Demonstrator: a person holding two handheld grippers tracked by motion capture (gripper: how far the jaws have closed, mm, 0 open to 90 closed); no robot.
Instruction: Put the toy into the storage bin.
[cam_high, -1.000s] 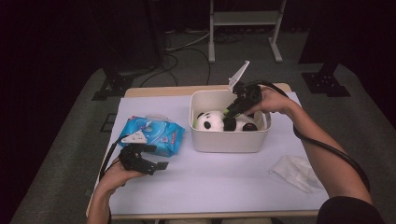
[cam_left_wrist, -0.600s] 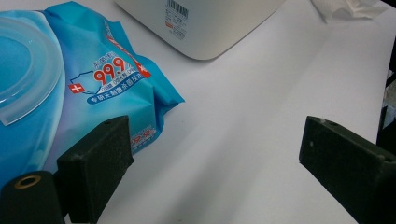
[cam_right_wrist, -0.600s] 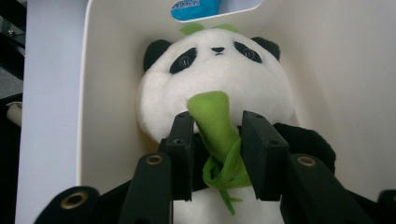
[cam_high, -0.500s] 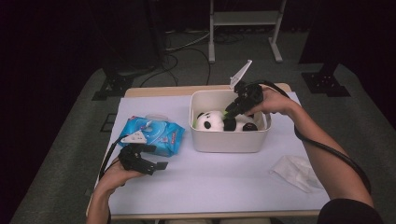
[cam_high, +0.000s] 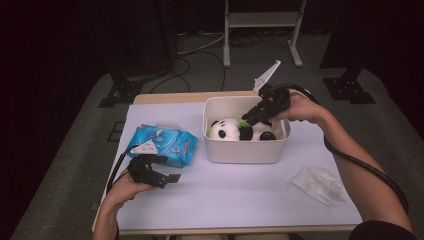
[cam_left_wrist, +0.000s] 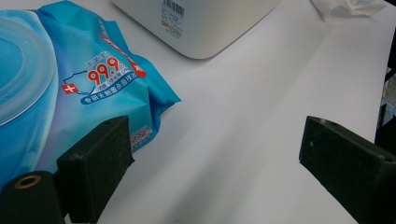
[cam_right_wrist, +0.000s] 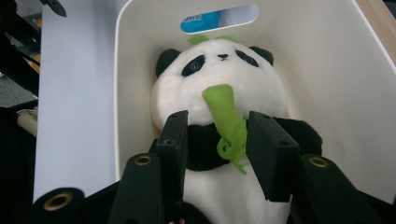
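A plush panda (cam_right_wrist: 210, 79) lies in the white bin (cam_right_wrist: 303, 60), holding a green bamboo shoot (cam_right_wrist: 226, 116) on its chest. My right gripper (cam_right_wrist: 217, 144) hangs over it with a jaw on each side of the shoot, and neither pad presses on it. Its jaws have just been opening, and it is open. From above, the right gripper (cam_high: 252, 118) dips into the bin (cam_high: 245, 150) over the panda (cam_high: 225, 129). My left gripper (cam_high: 167, 175) rests open at the table's front left, beside a blue wipes pack (cam_high: 162, 145).
A crumpled white tissue (cam_high: 317, 184) lies on the table's front right. In the left gripper view the wipes pack (cam_left_wrist: 70, 93) is at the left, with the bin (cam_left_wrist: 201, 23) and the tissue (cam_left_wrist: 345, 5) farther off. Dark floor and stands surround the table.
My right gripper has lifted slightly over the panda in the bin. The left hand and its gripper have stayed where they were.
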